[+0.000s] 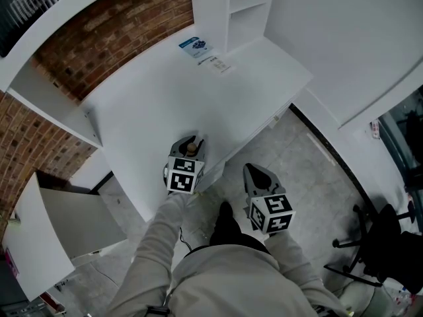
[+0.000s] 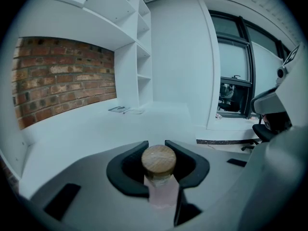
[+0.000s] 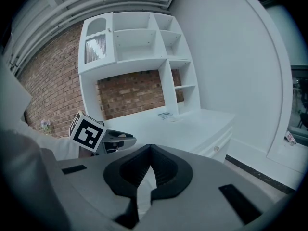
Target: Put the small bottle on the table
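Jaws of the left gripper (image 2: 156, 143) stand partly apart and are clamped on the small bottle (image 2: 159, 160), one dark pad against each side of it just under its round wooden stopper. The bottle stands upright between them, its pale pinkish body running down out of sight behind the gripper's grey housing. In the head view the same gripper (image 1: 189, 150) sits over the near edge of the white table (image 1: 152, 104), the bottle's brown stopper (image 1: 192, 148) showing between the jaw tips (whether its base touches the tabletop cannot be made out).

Next to it, the right gripper (image 3: 150, 147) has its jaws drawn together, tips meeting, with nothing between them. Seen from the head it (image 1: 257, 172) hangs off the table's front edge, over the grey floor (image 1: 310, 170), well apart from the bottle.

Farther out, a leaflet (image 1: 195, 46) and a second paper (image 1: 220, 65) lie at the back of the table, beside white shelving (image 3: 139, 42) set against a brick wall (image 1: 119, 32). A black office chair (image 1: 380, 243) stands off to the right.
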The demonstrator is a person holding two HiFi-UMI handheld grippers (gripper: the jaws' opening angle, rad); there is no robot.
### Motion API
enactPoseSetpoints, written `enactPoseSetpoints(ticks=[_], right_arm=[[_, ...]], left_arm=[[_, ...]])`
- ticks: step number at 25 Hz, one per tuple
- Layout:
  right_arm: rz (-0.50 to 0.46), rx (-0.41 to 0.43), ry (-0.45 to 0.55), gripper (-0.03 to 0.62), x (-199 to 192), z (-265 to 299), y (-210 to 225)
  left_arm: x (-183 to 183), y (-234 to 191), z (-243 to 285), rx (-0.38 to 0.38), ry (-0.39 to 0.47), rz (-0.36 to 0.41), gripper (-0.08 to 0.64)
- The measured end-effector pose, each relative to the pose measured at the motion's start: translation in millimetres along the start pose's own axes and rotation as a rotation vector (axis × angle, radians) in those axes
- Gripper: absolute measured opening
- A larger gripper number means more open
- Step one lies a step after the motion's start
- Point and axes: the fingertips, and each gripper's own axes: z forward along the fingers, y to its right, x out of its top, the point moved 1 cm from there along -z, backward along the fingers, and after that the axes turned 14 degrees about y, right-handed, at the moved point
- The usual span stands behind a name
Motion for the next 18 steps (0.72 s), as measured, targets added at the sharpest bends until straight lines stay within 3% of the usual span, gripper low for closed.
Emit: enactPoseSetpoints(ticks=[8,14,18], right_arm=[[-0.002,0.004,-0.004,0.028,-2.8,-2.0,-4.7],[0.005,0.001,-0.004,0.028,-5.0,-8.4,-5.1],[0.0,0.003,0.008,0.028,-3.2,-12.1,-6.4]], left_arm=[[1.7,-0.3,-1.1,-0.008,0.0,0.005,0.14],[24.0,-2.2,-3.2,-0.015,0.067,0.024,0.176],[44.7,-2.9,-14.4,0.002,0.13,-0.03,0.176]])
